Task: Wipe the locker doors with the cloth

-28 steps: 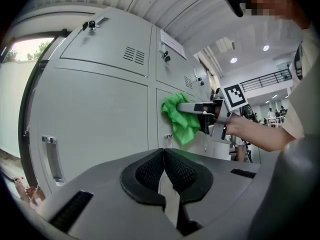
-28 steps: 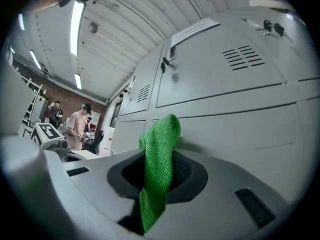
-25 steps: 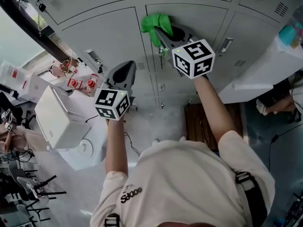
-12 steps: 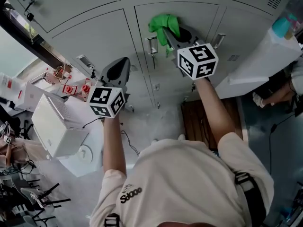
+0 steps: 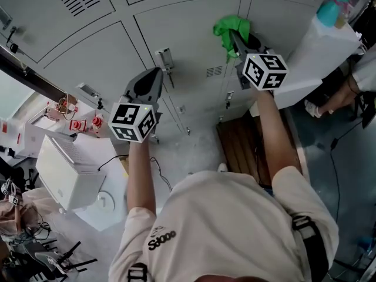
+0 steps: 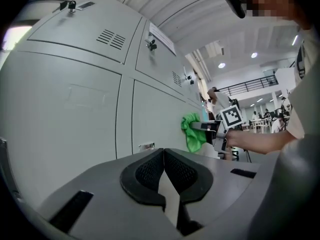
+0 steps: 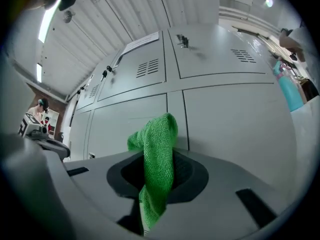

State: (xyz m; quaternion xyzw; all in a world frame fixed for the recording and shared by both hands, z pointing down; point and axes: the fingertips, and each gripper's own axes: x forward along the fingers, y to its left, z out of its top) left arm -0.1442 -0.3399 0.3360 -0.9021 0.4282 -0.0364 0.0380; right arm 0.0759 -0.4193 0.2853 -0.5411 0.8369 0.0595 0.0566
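The green cloth (image 5: 231,28) is pinched in my right gripper (image 5: 236,39), which is shut on it and holds it against the grey locker doors (image 5: 188,34), at the seam by one door's right edge. In the right gripper view the cloth (image 7: 157,159) hangs between the jaws in front of that seam (image 7: 175,119). My left gripper (image 5: 157,74) is shut and holds nothing; it hovers lower left of the cloth, near a door latch (image 5: 165,60). The left gripper view shows its closed jaws, with the cloth (image 6: 191,131) and the right gripper (image 6: 212,130) beyond them.
A white ledge (image 5: 320,51) with a teal bottle (image 5: 329,7) juts out right of the cloth. A white box (image 5: 61,172) stands on the floor at the left and a wooden panel (image 5: 238,145) lies below the lockers. Another person (image 5: 358,81) is at the far right.
My right gripper has swept the cloth rightward across the locker door, from its left part to its right edge. The left gripper has stayed shut near the latch.
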